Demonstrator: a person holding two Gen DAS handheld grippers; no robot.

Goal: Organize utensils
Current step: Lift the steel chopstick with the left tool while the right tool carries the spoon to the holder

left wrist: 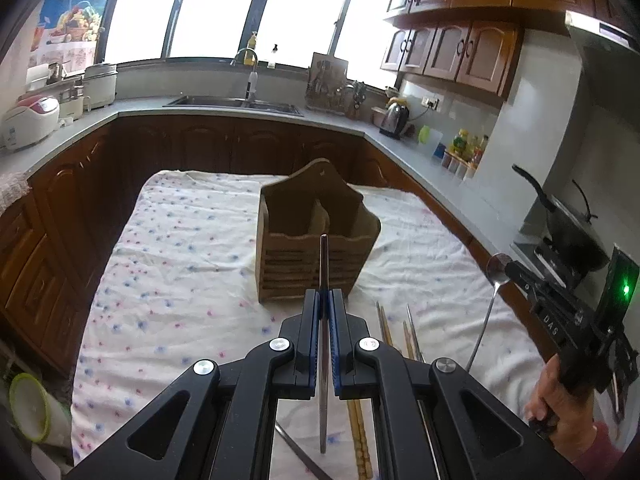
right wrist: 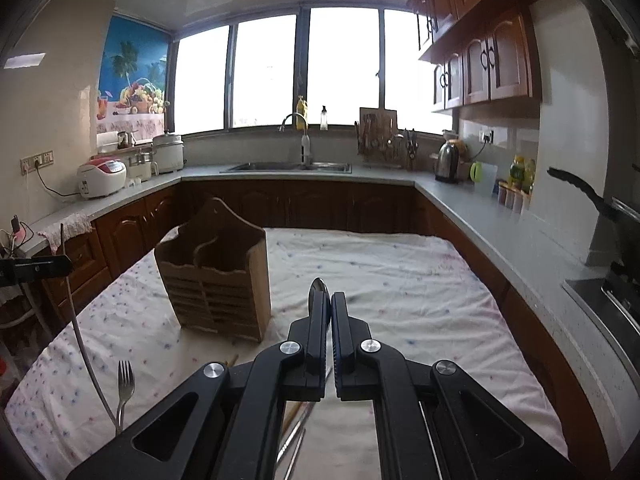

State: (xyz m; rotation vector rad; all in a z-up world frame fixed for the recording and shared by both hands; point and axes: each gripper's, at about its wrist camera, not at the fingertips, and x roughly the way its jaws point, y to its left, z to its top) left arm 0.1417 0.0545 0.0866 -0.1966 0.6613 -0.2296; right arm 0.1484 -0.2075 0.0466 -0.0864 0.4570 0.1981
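A wooden utensil caddy with two compartments stands on the flowered cloth; it also shows in the right wrist view. My left gripper is shut on a metal fork, its handle pointing up in front of the caddy; the fork's tines hang down in the right wrist view. My right gripper is shut on a metal spoon; the spoon also shows in the left wrist view, held in the air at the right. Chopsticks lie on the cloth below.
The cloth-covered table sits inside a U-shaped kitchen counter with a sink, rice cookers, a kettle and a stove with a pan at the right. A green-rimmed cup sits at the left edge.
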